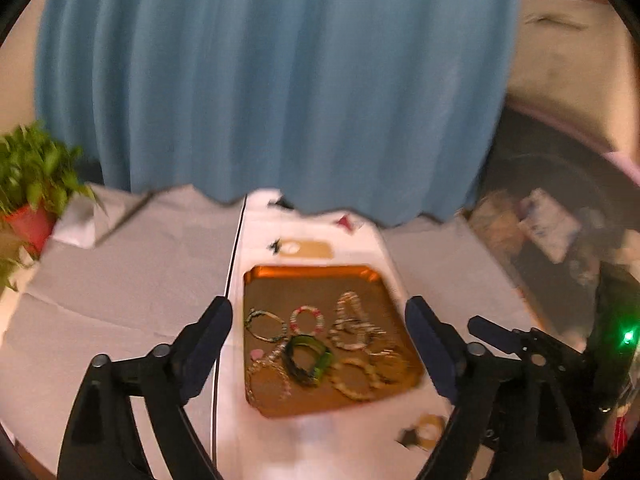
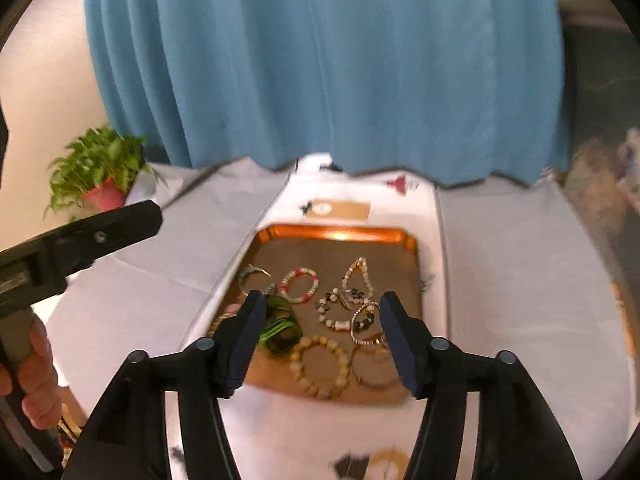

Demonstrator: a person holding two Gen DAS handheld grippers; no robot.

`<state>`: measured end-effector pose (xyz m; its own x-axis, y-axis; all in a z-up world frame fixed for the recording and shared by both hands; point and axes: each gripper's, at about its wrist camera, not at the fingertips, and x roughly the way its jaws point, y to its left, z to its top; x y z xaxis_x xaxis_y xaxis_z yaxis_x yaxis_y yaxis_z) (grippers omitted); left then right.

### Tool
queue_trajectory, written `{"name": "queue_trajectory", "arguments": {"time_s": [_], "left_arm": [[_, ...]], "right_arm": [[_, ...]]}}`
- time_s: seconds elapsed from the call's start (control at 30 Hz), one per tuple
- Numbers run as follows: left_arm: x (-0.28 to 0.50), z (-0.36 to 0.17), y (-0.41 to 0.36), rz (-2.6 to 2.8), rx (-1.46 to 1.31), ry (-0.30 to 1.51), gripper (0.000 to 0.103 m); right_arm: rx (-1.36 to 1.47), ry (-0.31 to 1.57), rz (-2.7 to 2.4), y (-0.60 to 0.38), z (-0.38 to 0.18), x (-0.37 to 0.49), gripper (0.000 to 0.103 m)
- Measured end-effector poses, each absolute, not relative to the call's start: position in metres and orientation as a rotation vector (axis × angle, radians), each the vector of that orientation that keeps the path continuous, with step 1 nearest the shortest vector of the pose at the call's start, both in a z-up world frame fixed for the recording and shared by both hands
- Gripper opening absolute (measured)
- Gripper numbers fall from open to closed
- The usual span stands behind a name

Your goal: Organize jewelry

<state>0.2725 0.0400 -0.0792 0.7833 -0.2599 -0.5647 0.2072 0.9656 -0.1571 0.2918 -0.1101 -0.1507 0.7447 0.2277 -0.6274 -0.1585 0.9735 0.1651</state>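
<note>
Beaded bracelets (image 2: 322,366) lie looped on a shiny copper tray (image 2: 340,236) atop white cloth (image 2: 520,280); both the left gripper (image 1: 320,328) and right gripper (image 2: 322,324) hover spread, empty, before a pleated blue curtain (image 2: 320,60).

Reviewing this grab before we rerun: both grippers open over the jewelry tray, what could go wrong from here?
1. The bracelets overlap: the green bangle lies against the beaded bracelet, so a pinch may lift or drag two.
2. The left gripper and right gripper point at the same copper tray, so they could collide.
3. Both views are blurred, so aim may be poor.
</note>
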Motion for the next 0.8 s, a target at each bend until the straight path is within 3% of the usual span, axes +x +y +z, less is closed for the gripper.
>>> {"name": "queue_trajectory", "arguments": {"time_s": [0.17, 0.3, 0.6, 0.8], "left_arm": [[0.181, -0.023, 0.034, -0.258, -0.065, 0.491, 0.101], [0.129, 0.001, 0.024, -0.223, -0.009, 0.434, 0.103], [0.063, -0.009, -0.003, -0.168, -0.038, 0.696, 0.103], [0.031, -0.019, -0.015, -0.120, -0.012, 0.695, 0.103]], "right_arm": [[0.092, 0.638, 0.182, -0.111, -0.091, 0.218, 0.073], [0.121, 0.655, 0.181, -0.111, -0.063, 0.168, 0.073], [0.136, 0.704, 0.187, -0.116, -0.046, 0.084, 0.073], [0.132, 0.738, 0.092, -0.126, -0.055, 0.046, 0.073]]}}
